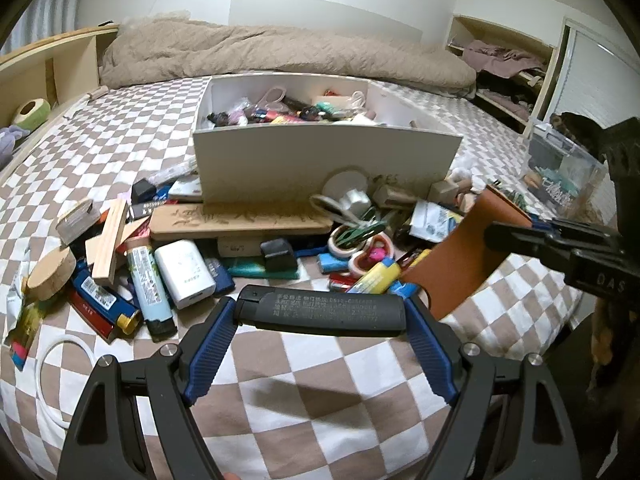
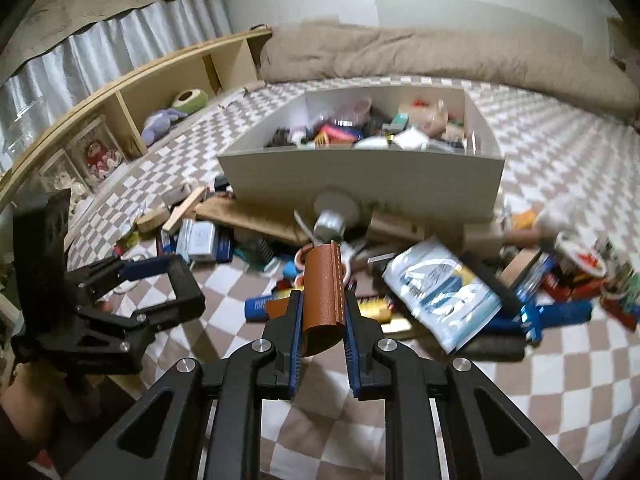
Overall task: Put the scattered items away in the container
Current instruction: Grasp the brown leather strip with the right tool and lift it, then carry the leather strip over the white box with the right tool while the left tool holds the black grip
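Note:
A white drawer-like container [image 1: 320,160] [image 2: 360,176] stands on the checkered bed, holding several small items. Scattered items lie in front of it. My left gripper [image 1: 320,312] is shut on a black lighter [image 1: 320,310], held crosswise above the bedspread; it shows at the left of the right wrist view [image 2: 160,276]. My right gripper [image 2: 322,312] is shut on a brown leather case [image 2: 322,292], held above the clutter; it shows at the right of the left wrist view [image 1: 516,236] with the brown case [image 1: 472,256].
A long wooden box [image 1: 240,224], white power bank [image 1: 184,272], scissors [image 1: 352,216], tape rolls and tubes lie before the container. A blue-white packet [image 2: 440,292] lies right. A beige duvet [image 1: 280,52] is behind. A wooden shelf [image 2: 140,92] runs along the left.

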`<state>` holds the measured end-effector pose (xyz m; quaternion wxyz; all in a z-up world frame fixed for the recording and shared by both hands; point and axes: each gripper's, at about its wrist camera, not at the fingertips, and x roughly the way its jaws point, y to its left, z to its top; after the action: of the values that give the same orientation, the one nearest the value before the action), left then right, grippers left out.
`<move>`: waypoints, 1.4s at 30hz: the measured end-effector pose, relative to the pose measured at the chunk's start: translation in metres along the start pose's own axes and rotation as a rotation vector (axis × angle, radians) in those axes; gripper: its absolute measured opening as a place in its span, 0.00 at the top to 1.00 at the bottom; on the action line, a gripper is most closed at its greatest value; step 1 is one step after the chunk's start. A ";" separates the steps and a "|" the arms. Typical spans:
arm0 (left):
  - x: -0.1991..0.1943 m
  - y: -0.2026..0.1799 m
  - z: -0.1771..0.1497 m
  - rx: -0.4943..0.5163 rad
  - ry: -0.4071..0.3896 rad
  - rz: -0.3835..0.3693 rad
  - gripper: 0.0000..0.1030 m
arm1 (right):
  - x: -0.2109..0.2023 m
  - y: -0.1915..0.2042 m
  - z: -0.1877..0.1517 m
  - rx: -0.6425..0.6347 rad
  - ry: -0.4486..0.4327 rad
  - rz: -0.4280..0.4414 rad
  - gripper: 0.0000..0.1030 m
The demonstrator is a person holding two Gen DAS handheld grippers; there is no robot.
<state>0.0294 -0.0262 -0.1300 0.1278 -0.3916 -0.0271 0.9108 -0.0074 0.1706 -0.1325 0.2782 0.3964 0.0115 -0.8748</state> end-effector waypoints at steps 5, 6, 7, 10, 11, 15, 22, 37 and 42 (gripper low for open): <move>-0.007 -0.003 0.017 0.011 -0.031 0.010 0.19 | -0.012 -0.005 0.014 -0.010 -0.042 -0.002 0.81; -0.008 -0.003 0.021 0.008 -0.036 0.009 0.19 | -0.015 -0.005 0.017 -0.016 -0.054 -0.006 0.81; -0.009 -0.003 0.026 0.003 -0.043 0.008 0.19 | -0.018 -0.006 0.021 -0.021 -0.065 -0.009 0.81; -0.011 -0.003 0.038 -0.002 -0.061 0.009 0.19 | -0.026 -0.008 0.032 -0.032 -0.095 -0.014 0.81; -0.011 -0.003 0.042 -0.003 -0.069 0.011 0.19 | -0.028 -0.009 0.036 -0.036 -0.107 -0.017 0.81; -0.011 -0.004 0.062 -0.007 -0.091 0.007 0.19 | -0.034 -0.012 0.053 -0.054 -0.146 -0.026 0.81; -0.005 0.003 0.098 -0.025 -0.128 0.017 0.19 | -0.040 -0.021 0.083 -0.073 -0.209 -0.040 0.81; 0.046 0.020 0.145 -0.107 -0.083 0.085 0.19 | -0.029 -0.032 0.135 -0.053 -0.283 -0.040 0.81; 0.065 0.030 0.148 -0.143 -0.013 0.117 0.19 | -0.017 -0.033 0.151 -0.059 -0.273 -0.038 0.81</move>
<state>-0.1260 -0.0309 -0.0783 0.0457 -0.3946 -0.0702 0.9150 -0.1182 0.1700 -0.0238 0.2721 0.2653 0.0067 -0.9250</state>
